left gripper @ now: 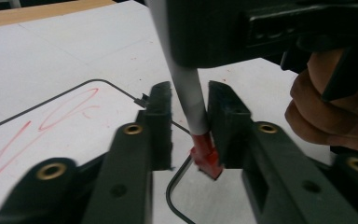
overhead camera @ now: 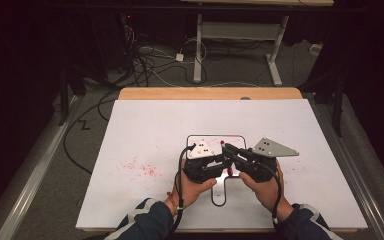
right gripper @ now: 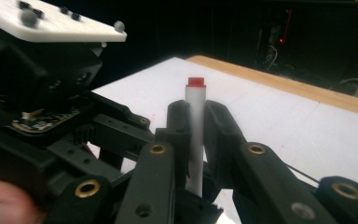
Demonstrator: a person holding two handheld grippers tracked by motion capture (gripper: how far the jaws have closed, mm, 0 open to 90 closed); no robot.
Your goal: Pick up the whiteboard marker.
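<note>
Cap (left gripper: 206, 158) shows red between left tool (left gripper: 189, 116) jaws, from left gripper view.

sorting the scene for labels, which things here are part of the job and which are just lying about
In the job:
- marker, in the right gripper
- its red cap, between the left gripper fingers
- white board with red scribbles

Lying about:
- floor cables
- far desk frame

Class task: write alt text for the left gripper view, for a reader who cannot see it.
Two black jaws close around the red cap of a white marker, which slants down from the other gripper at top right. Below lies a white board with a thin black outline and red scribbles; a hand shows at the right edge.
</note>
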